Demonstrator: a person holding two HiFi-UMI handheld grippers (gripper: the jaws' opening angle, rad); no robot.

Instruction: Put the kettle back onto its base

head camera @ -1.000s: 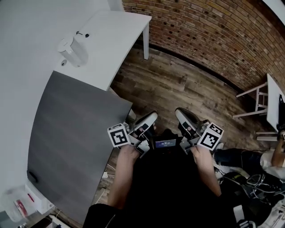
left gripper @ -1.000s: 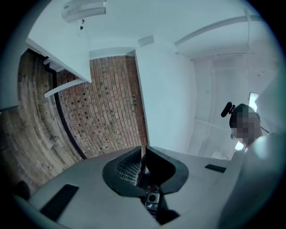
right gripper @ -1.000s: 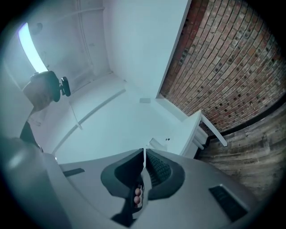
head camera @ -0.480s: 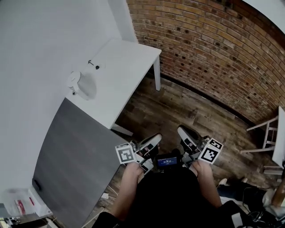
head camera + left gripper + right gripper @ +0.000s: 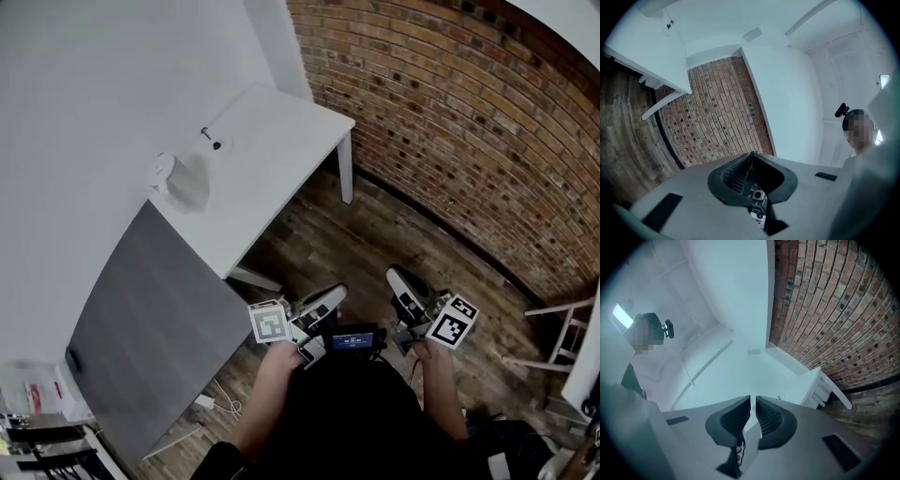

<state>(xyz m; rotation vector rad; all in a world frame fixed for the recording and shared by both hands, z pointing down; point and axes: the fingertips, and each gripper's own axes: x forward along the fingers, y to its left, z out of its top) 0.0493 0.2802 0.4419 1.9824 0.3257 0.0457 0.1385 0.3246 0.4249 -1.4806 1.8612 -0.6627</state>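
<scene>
On the white rectangular table [image 5: 281, 141] that stands against the pale wall, I note the white rounded kettle [image 5: 178, 180] near the wall-side edge. A small dark object [image 5: 215, 143] sits just beside it on the same top. That object is too small for me to identify, and I cannot make out a base under or near the kettle. Both tools are carried low and close to the person's body, above the dark wooden plank floor [image 5: 375, 225]. I judge this a carrying posture for an approach, not a working one, since nothing lies within reach. The left gripper [image 5: 336, 293] has its ribbed pads pressed together on nothing. The right gripper [image 5: 396, 277] is closed to a hairline slit, likewise with nothing between the pads. The kettle lies well apart from both, ahead and off to the left in the head view, beyond the grey flat panel [image 5: 141, 319] that adjoins the table's near end. The left gripper is the nearer of the two. Neither tool is aimed at the kettle: the left gripper view looks mainly at the red brick wall [image 5: 469, 122], with the table off to its upper left. In my assessment the task proper is not yet under way, and the jaws must part before any grasp.
</scene>
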